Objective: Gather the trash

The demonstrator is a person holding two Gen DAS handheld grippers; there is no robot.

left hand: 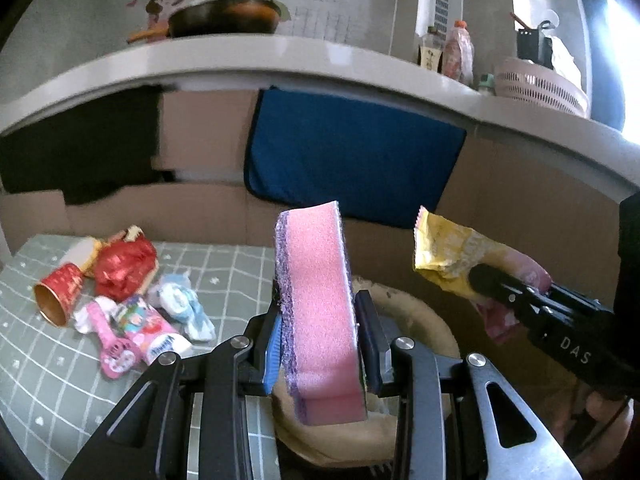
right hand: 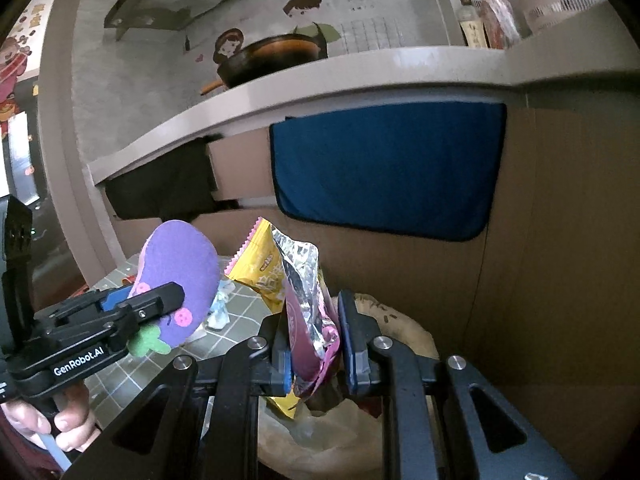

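Observation:
My left gripper [left hand: 320, 344] is shut on a pink sponge [left hand: 316, 300] with a purple scrubbing edge, held upright. Seen from the right wrist view, that sponge [right hand: 180, 276] shows a purple felt face with pink dots, pinched by the left gripper [right hand: 160, 300]. My right gripper [right hand: 316, 344] is shut on crumpled snack wrappers [right hand: 304, 292], one yellow and one pink with a silver inside. In the left wrist view the wrappers [left hand: 452, 252] stick out of the right gripper [left hand: 492, 280]. Both grippers hover over a tan bag opening [left hand: 420, 312], also seen below the right gripper as the bag [right hand: 404, 328].
More trash lies on the grey checked cloth [left hand: 224, 264] at left: a red paper cup [left hand: 60, 292], a red foil wrapper [left hand: 124, 264], pink packets [left hand: 136, 328] and a blue-white wrapper [left hand: 184, 304]. Cardboard walls and a blue towel [left hand: 352, 152] stand behind, under a counter edge [left hand: 280, 56].

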